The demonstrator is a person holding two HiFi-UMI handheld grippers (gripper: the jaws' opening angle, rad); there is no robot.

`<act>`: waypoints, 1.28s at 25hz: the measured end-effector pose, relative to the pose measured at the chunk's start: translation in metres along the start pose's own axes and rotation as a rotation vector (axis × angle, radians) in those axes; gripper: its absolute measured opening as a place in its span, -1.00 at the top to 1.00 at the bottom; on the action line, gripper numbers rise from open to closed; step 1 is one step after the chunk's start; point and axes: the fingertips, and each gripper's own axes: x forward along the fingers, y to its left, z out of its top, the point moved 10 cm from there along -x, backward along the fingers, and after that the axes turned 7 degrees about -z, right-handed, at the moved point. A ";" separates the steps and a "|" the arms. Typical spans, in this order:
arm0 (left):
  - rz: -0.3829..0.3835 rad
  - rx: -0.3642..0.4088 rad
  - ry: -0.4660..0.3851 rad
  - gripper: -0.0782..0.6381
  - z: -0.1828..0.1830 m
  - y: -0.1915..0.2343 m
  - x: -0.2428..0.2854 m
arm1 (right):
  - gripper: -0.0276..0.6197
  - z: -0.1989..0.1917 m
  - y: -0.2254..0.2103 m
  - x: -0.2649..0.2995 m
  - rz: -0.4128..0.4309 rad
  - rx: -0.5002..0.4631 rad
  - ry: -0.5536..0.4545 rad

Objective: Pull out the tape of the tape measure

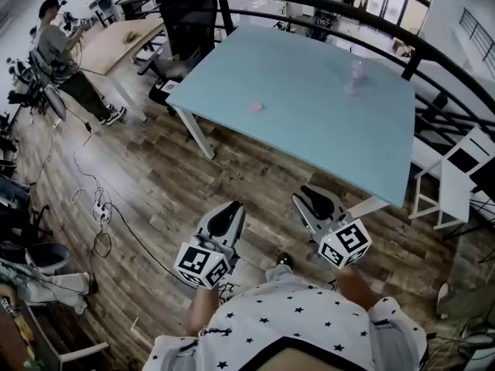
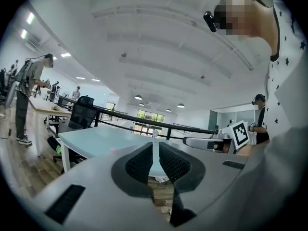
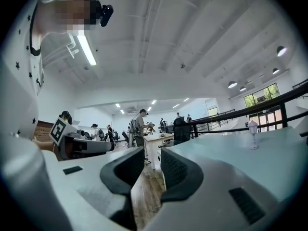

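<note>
The right hand-held gripper (image 3: 151, 160) has jaws apart, empty, near a pale blue table (image 3: 226, 148)

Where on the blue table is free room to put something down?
Nearly all of the table is bare: the near edge, and the wide patch between the small pink object and the clear bottle. Nowhere is crowded.

Smooth matt table top (image 1: 309, 107) above a wood-plank floor (image 1: 155, 178) (visibly grained).

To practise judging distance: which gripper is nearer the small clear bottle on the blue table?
Right. The right gripper is over the floor, short of the table, with the bottle ahead; the left gripper is over the floor too, farther to the bottle's left.
</note>
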 end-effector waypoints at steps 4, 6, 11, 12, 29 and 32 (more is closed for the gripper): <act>-0.007 0.016 -0.010 0.61 0.008 0.002 0.029 | 0.58 0.002 -0.025 0.004 -0.001 0.012 -0.018; -0.012 0.018 -0.007 0.61 0.008 0.001 0.036 | 0.57 0.001 -0.033 0.007 -0.002 0.016 -0.022; 0.032 0.004 -0.003 0.61 0.011 0.008 0.038 | 0.56 -0.006 -0.045 0.021 0.006 0.051 -0.010; 0.042 0.000 -0.007 0.61 0.010 0.010 0.038 | 0.56 -0.007 -0.046 0.025 0.009 0.054 -0.004; -0.132 0.025 -0.044 0.61 0.048 0.145 0.140 | 0.50 0.015 -0.074 0.128 -0.093 -0.034 -0.020; -0.126 -0.004 -0.029 0.61 0.051 0.183 0.156 | 0.50 0.017 -0.086 0.159 -0.109 -0.037 0.004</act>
